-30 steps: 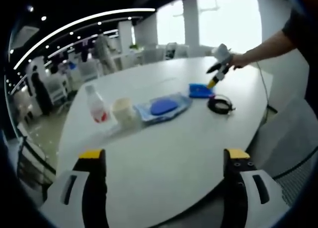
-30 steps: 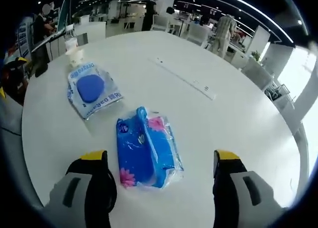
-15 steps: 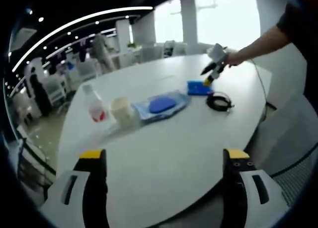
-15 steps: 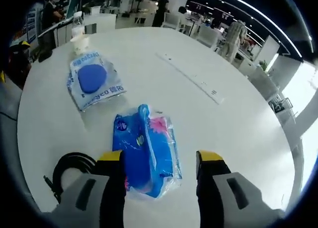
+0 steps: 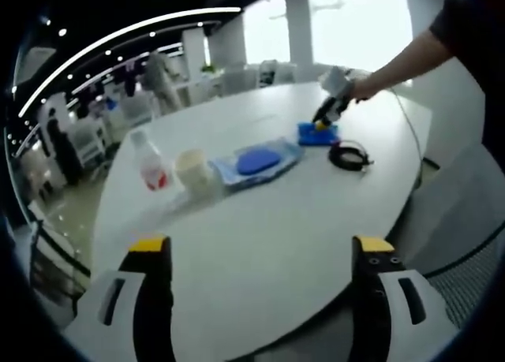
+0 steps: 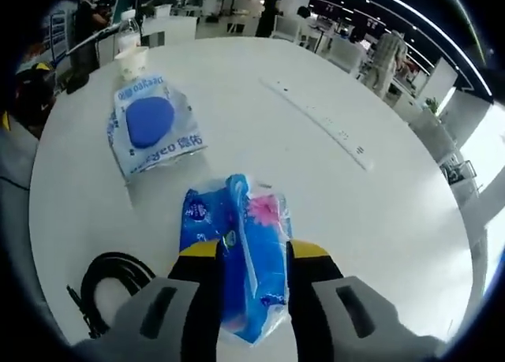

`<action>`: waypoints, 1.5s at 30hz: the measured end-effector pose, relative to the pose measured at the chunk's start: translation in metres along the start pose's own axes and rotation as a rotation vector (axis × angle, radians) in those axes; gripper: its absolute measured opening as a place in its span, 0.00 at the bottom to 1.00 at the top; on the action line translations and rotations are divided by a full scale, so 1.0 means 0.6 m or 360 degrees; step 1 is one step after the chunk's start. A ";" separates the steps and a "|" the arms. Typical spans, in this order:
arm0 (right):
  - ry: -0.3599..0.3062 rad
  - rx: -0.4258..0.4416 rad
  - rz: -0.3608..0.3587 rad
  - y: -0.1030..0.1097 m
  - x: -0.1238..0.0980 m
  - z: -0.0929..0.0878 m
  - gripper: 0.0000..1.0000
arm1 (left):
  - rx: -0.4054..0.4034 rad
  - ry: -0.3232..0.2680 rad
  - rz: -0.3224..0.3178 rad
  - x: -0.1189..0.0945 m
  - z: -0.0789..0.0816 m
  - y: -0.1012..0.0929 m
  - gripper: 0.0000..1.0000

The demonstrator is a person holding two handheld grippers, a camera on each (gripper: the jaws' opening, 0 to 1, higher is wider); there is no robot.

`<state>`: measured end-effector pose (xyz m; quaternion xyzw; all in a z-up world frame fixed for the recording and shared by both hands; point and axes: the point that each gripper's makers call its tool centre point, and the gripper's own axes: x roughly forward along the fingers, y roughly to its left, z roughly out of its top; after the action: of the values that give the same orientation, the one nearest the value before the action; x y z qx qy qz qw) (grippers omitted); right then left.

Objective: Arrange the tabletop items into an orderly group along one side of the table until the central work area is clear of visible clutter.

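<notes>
A blue tissue pack [image 6: 237, 220] with pink flowers lies on the white round table [image 6: 331, 212]. My right gripper [image 6: 252, 253] is shut on the pack's near end, one jaw on each side. In the left gripper view, a hand holds the right gripper [image 5: 326, 113] down on the tissue pack [image 5: 314, 135] at the far side. My left gripper [image 5: 260, 251] hangs open over the table's near edge, with nothing between its jaws. A blue-and-white pouch [image 6: 150, 124], a paper cup [image 6: 131, 61] and a small bottle [image 6: 126, 27] lie in a row beyond the pack.
A coiled black cable [image 6: 110, 287] lies left of the right gripper, near the table's edge. A long cover strip [image 6: 319, 124] runs across the table's middle. The bottle [image 5: 150, 166], cup [image 5: 194, 173], pouch [image 5: 256, 161] and cable [image 5: 348, 155] line the far half. People and chairs stand behind.
My right gripper has moved forward onto the tissue pack and its jaws have narrowed from wide open to pressing both sides. The left gripper has stayed open and hardly moved.
</notes>
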<state>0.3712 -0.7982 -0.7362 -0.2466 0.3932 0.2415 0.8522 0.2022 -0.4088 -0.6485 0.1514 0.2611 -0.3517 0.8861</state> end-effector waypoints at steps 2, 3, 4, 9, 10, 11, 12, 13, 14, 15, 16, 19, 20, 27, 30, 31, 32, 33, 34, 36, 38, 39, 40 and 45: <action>0.0013 0.0011 0.0014 0.001 0.004 0.000 0.24 | -0.0005 0.0008 -0.0002 0.000 -0.002 0.000 0.91; 0.0023 0.0007 0.0017 0.001 0.006 -0.001 0.23 | 0.0000 0.0001 0.0000 0.000 0.000 0.000 0.91; 0.0026 0.0004 0.0018 0.001 0.006 -0.001 0.21 | -0.0001 0.0000 0.0000 0.000 0.000 0.000 0.91; 0.0069 -0.0002 0.0037 0.006 0.008 -0.008 0.06 | -0.0005 0.0005 0.0000 0.001 -0.001 0.000 0.91; 0.0077 -0.0009 0.0042 0.007 0.008 -0.009 0.04 | -0.0004 0.0009 -0.0001 0.001 -0.002 0.000 0.91; 0.0083 -0.0017 0.0044 0.009 0.008 -0.010 0.01 | 0.0000 0.0011 -0.0002 0.001 -0.003 0.000 0.91; 0.0090 -0.0036 0.0048 0.010 0.008 -0.012 0.00 | 0.0003 0.0013 -0.0002 0.002 -0.003 0.000 0.91; 0.0091 -0.0043 0.0046 0.010 0.008 -0.012 0.00 | 0.0007 0.0017 -0.0003 0.002 -0.003 -0.001 0.91; 0.0093 -0.0050 0.0048 0.010 0.008 -0.013 0.00 | 0.0009 0.0020 -0.0004 0.002 -0.004 -0.001 0.91; 0.0091 -0.0055 0.0048 0.011 0.007 -0.013 0.00 | 0.0011 0.0021 -0.0004 0.002 -0.004 -0.001 0.91; 0.0093 -0.0061 0.0049 0.010 0.006 -0.013 0.00 | 0.0015 0.0020 -0.0003 0.002 -0.004 -0.001 0.91; 0.0089 -0.0084 0.0046 0.011 0.001 -0.012 0.00 | 0.0012 0.0021 -0.0004 0.002 -0.004 -0.001 0.91; 0.0090 -0.0099 0.0044 0.012 -0.001 -0.011 0.00 | 0.0014 0.0023 -0.0004 0.002 -0.004 -0.001 0.91; 0.0068 -0.0194 0.0043 0.013 -0.016 -0.001 0.00 | 0.0025 0.0017 -0.0005 0.002 -0.002 -0.002 0.90; 0.0065 -0.0227 0.0048 0.013 -0.022 0.003 0.00 | 0.0029 0.0014 -0.0006 0.002 -0.001 -0.002 0.90; 0.0061 -0.0231 0.0058 0.015 -0.025 0.005 0.00 | 0.0030 0.0012 -0.0006 0.002 -0.001 -0.001 0.90; 0.0060 -0.0253 0.0058 0.015 -0.027 0.007 0.00 | 0.0031 0.0012 -0.0006 0.002 -0.001 -0.001 0.90; 0.0062 -0.0304 0.0060 0.015 -0.030 0.009 0.00 | 0.0031 0.0014 -0.0009 0.002 -0.001 -0.002 0.90; 0.0061 -0.0326 0.0062 0.015 -0.032 0.011 0.00 | 0.0032 0.0014 -0.0009 0.002 -0.001 -0.002 0.90; 0.0054 -0.0364 0.0069 0.018 -0.037 0.016 0.00 | 0.0038 0.0013 -0.0008 0.002 -0.001 -0.001 0.90; 0.0052 -0.0412 0.0075 0.020 -0.040 0.020 0.00 | 0.0041 0.0014 -0.0011 0.002 0.000 -0.002 0.90; 0.0050 -0.0452 0.0081 0.022 -0.043 0.023 0.00 | 0.0043 0.0014 -0.0012 0.002 0.000 -0.003 0.90; 0.0052 -0.0487 0.0086 0.024 -0.044 0.025 0.00 | 0.0046 0.0013 -0.0013 0.002 0.000 -0.003 0.90; 0.0057 -0.0592 0.0114 0.033 -0.045 0.033 0.00 | 0.0049 0.0010 -0.0015 0.002 0.000 -0.004 0.89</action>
<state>0.3546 -0.7772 -0.7081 -0.3899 0.3655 0.3359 0.7756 0.2010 -0.4112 -0.6491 0.1650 0.2590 -0.3593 0.8812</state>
